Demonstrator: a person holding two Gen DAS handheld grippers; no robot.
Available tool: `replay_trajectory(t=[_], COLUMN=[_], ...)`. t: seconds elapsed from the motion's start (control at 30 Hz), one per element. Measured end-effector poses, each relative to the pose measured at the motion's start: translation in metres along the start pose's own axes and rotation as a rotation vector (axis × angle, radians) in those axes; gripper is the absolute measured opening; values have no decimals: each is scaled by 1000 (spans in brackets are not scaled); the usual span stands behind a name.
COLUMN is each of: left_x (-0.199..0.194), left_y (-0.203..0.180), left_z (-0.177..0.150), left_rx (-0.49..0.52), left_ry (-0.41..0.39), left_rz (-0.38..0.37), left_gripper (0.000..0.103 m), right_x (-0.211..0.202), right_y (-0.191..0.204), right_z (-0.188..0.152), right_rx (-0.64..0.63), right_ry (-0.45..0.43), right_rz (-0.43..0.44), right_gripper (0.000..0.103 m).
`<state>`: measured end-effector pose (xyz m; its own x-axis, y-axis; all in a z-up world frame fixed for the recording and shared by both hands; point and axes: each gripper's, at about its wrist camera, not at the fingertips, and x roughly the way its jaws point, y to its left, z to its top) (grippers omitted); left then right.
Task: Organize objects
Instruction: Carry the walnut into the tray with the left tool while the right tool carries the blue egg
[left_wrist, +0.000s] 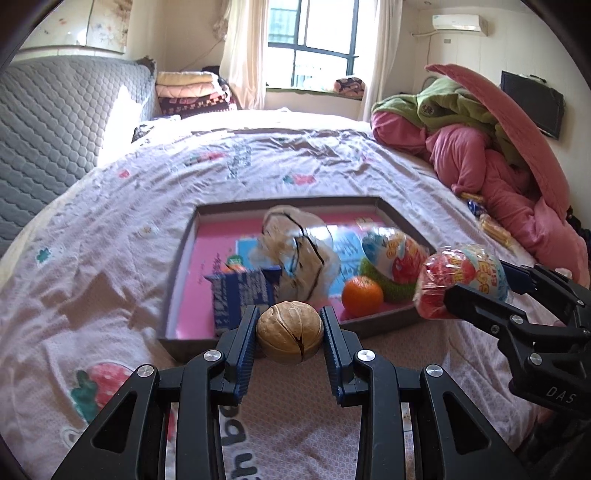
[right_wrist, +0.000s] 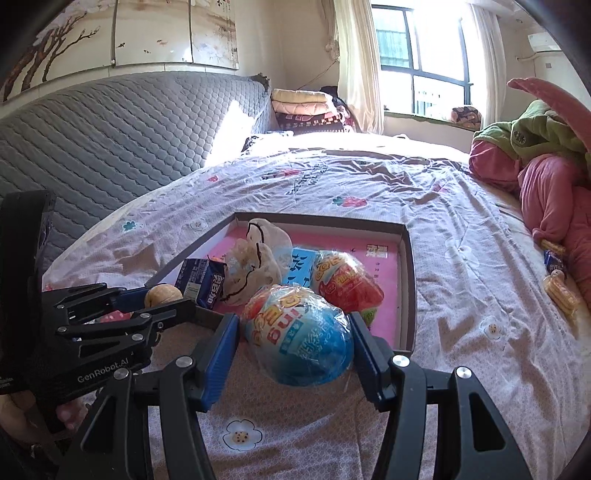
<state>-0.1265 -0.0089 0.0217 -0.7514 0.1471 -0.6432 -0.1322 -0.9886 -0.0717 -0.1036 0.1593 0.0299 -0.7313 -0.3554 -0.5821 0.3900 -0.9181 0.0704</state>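
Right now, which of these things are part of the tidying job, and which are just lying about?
Part of the job:
- walnut, in the left gripper
- wrapped toy egg, in the right gripper
- shallow box, holding an orange, another egg, a blue packet

Lying about:
- pink bedding heap
- folded blankets
- loose snacks beside the heap

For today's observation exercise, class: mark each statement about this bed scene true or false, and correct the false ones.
1. The left tool grips a round tan walnut. True.
2. The right tool is empty. False: it grips a plastic-wrapped blue-and-red toy egg.
3. A small orange tangerine lies in the shallow pink-lined cardboard tray. True.
4. The tray sits on a wooden desk. False: it rests on the floral bedsheet.
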Motion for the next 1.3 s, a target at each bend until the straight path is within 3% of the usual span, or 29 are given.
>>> replay_trajectory(t=[0.37,0.7,1.0,1.3], left_x=[-36,-29,2,41], left_y=[22,3,-20,-22], left_z=[50,79,93,63], left_rx=[-8,19,40,31], left_ry=[-96,-128,-112,-40], left_rz=[47,25,4,-5], left_gripper=[34,34,34,34], right_x=[-27,-30,-21,6], right_y=[0,-13,-31,-38], right_z=[34,59,64,33], right_rx=[-39,-44,-40,-23], right_ry=[-109,-150,-138,-26], right_rz=[-45,-82,-109,-77], right_gripper=[59,59,59,59])
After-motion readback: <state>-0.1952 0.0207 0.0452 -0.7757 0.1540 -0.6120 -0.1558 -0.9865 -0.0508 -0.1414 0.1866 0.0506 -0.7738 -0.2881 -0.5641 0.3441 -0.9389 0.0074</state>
